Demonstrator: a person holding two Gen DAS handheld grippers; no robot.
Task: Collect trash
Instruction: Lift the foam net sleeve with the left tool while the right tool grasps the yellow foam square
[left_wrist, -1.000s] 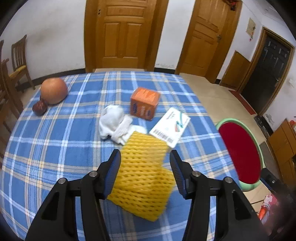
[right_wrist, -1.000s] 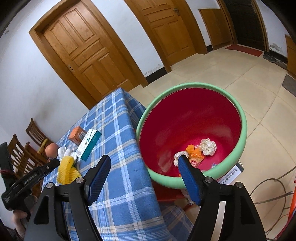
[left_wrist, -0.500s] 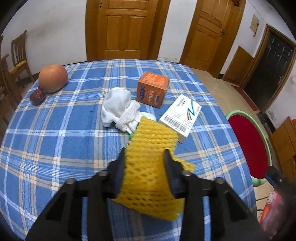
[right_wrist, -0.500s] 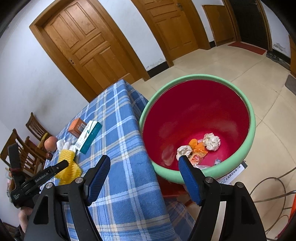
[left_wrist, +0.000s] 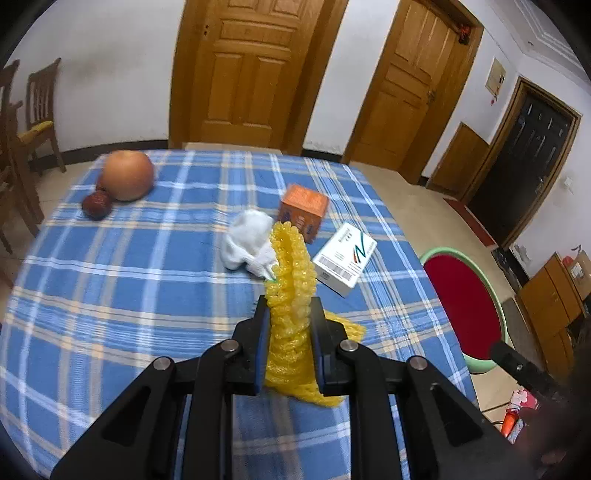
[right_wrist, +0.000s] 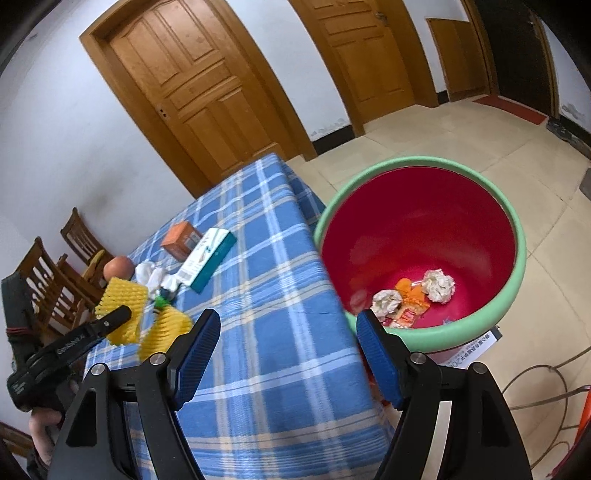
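Yellow foam net (left_wrist: 291, 291) clamped in left hand-held gripper (left_wrist: 288, 325); lettering unreadable.

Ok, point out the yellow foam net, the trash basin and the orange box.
yellow foam net (left_wrist: 291, 266), left wrist view, upper ridge above the fingers
trash basin (right_wrist: 424, 229), right wrist view, red inner wall
orange box (left_wrist: 304, 201), left wrist view, top face
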